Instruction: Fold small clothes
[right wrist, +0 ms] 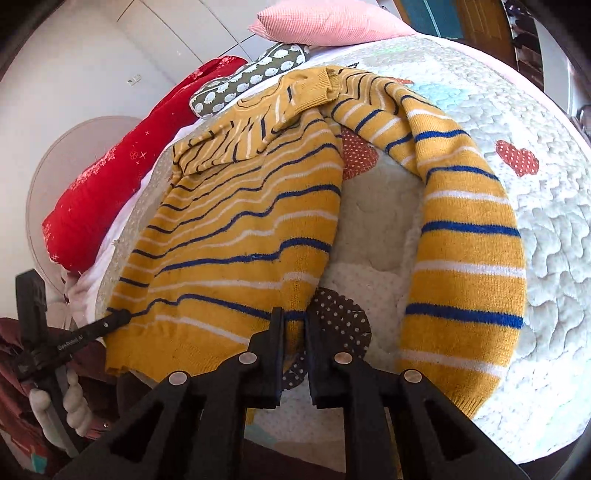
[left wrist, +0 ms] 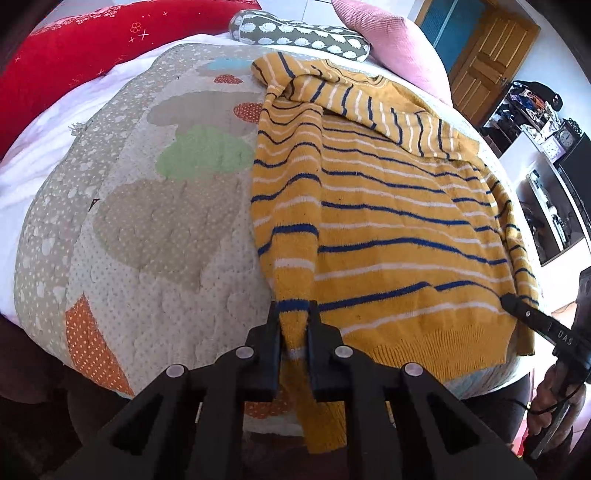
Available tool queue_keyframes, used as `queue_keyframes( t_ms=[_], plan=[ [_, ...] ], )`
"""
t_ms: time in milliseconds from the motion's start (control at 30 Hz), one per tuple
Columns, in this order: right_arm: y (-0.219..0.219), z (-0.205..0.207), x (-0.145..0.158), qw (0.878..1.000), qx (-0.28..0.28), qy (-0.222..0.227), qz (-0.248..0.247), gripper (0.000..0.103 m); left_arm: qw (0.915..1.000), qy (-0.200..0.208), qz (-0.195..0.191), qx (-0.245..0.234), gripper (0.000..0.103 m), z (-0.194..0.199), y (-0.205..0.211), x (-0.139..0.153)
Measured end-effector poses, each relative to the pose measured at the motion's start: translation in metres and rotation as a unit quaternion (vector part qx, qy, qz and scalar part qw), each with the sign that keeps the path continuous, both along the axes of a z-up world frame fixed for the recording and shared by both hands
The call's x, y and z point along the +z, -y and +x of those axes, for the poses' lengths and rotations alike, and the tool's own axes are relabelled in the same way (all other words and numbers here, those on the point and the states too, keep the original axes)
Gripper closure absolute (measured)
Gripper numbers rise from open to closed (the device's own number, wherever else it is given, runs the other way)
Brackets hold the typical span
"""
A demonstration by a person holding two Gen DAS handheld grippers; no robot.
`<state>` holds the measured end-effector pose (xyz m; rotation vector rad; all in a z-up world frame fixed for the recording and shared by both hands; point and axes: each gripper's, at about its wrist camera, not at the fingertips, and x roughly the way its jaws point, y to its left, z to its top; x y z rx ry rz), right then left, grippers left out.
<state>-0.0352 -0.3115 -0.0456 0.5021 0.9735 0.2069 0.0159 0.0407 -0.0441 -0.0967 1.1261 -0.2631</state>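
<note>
A small yellow sweater point(left wrist: 399, 229) with blue and white stripes lies flat on a quilted mat point(left wrist: 155, 229) on a bed. Its top part is folded down over the body. My left gripper point(left wrist: 293, 308) is shut on the sweater's left sleeve near the cuff, which hangs between the fingers. My right gripper point(right wrist: 294, 314) is shut on the lower right corner of the sweater point(right wrist: 236, 236). The other sleeve point(right wrist: 469, 258) lies curved on the mat to the right. The right gripper's fingertip point(left wrist: 517, 306) shows at the hem in the left wrist view.
A red pillow point(left wrist: 70, 55), a grey patterned cushion point(left wrist: 303, 35) and a pink pillow point(left wrist: 391, 40) lie at the far side of the bed. A wooden door point(left wrist: 491, 59) and cluttered shelves point(left wrist: 532, 107) stand to the right. The bed's near edge is just below both grippers.
</note>
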Motion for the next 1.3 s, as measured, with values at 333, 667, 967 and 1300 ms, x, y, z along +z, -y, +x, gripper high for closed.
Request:
queue_keyframes(
  t_ms=[333, 667, 967, 1300],
  plan=[
    [-0.009, 0.029, 0.055, 0.995, 0.018, 0.061, -0.073, 0.091, 0.996, 0.085, -0.019, 0.022, 0.059, -0.004, -0.046, 0.043],
    [-0.093, 0.221, 0.068, 0.996, 0.079, 0.036, -0.006, 0.085, 0.9941, 0.086, -0.045, 0.048, 0.052, 0.035, -0.066, 0.04],
    [-0.045, 0.274, 0.062, 0.969, 0.072, 0.038, -0.232, 0.063, 0.9906, 0.132, 0.007, -0.034, 0.042, 0.142, -0.023, 0.07],
    [0.007, 0.294, 0.046, 0.971, 0.117, 0.022, -0.206, 0.062, 0.9682, 0.093, 0.144, -0.183, 0.036, 0.295, 0.108, 0.032]
  ],
)
